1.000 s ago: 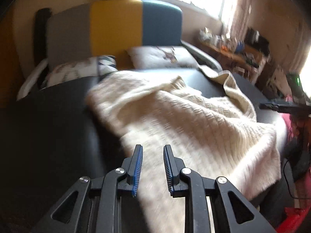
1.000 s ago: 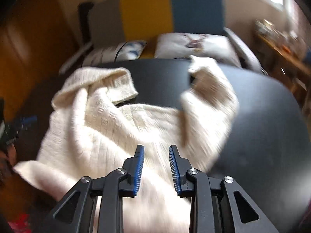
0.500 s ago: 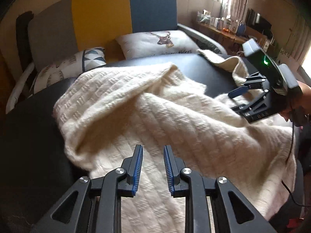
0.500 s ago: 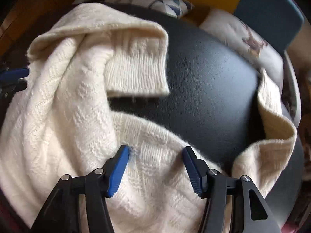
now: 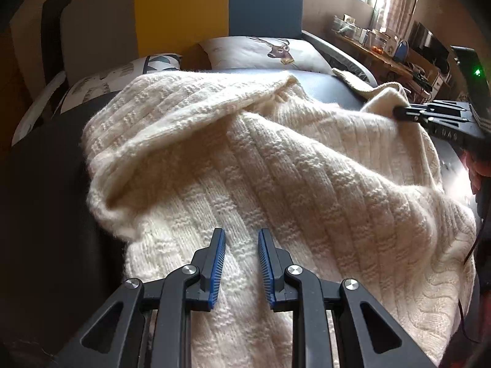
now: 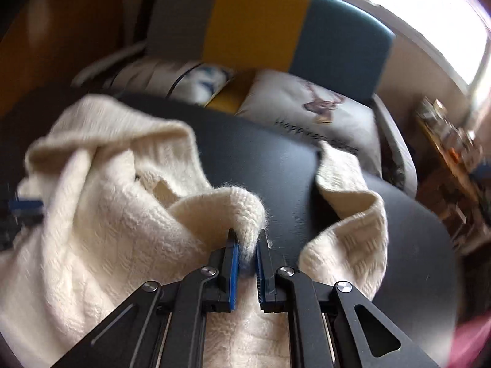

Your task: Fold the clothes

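Note:
A cream knit sweater (image 5: 276, 165) lies crumpled on a black table (image 5: 46, 168). My left gripper (image 5: 241, 260) hovers low over its near left part, jaws a narrow gap apart, with the knit running unbroken beneath them. My right gripper (image 6: 247, 245) is shut on a raised fold of the sweater (image 6: 101, 214) near its middle edge. In the left wrist view that right gripper (image 5: 397, 112) pinches the fold at the far right. One sleeve (image 6: 340, 181) trails across the table (image 6: 260, 153) toward the sofa. The left gripper (image 6: 26, 207) shows blurred at the sweater's left edge.
A sofa (image 5: 181, 12) with a grey, yellow and blue back stands behind the table, with a deer-print pillow (image 5: 264, 52) and a patterned pillow (image 5: 101, 79) on it. A cluttered wooden desk (image 5: 383, 52) is at the far right under a window.
My right gripper was open over the sweater half a second ago; now it is shut on a fold and has pulled it up. The left gripper's jaws are unchanged.

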